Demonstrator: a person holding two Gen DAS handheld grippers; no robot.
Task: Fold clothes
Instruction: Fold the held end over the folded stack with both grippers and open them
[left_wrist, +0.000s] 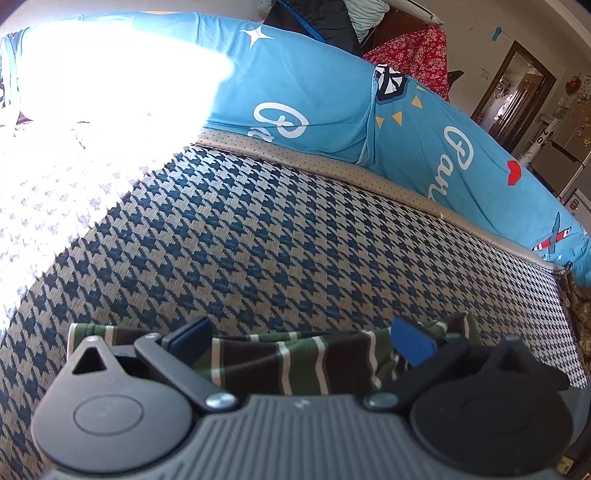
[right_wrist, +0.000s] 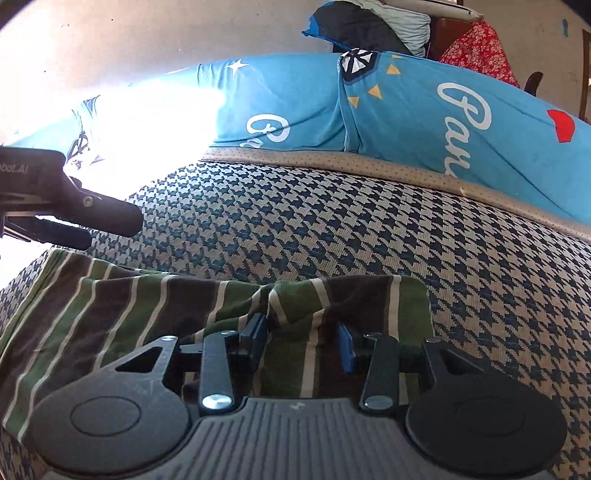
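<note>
Closest to the lens in the right wrist view is the right gripper (right_wrist: 301, 338), jaws partly spread with a raised ridge of the striped shirt (right_wrist: 147, 306) sitting between them. Can't honestly tell if the pads are biting the cloth or just straddling it. The fold peak pokes up at about 12 o'clock from the fingertips, right on the centerline, so no sideways correction looks needed.

The shirt lies bunched on the houndstooth bed (right_wrist: 332, 229), its long axis running roughly 9 to 3 o'clock across the view, stripes slanting toward 1 o'clock. Most of the fabric spreads off toward 9 o'clock from the right gripper, with its right end stopping short at about 2 o'clock.

The left gripper (left_wrist: 301, 338) shows its jaws wide apart in its own view, hovering over the near edge of the shirt, cloth below and between the fingers but nothing pinched. In the right view it sits way out at 9–10 o'clock, over the far left corner.

My read: the right hand is nearer to a usable grab. A blue pillow (right_wrist: 406, 107) runs along the back at 12 o'clock, well clear.
</note>
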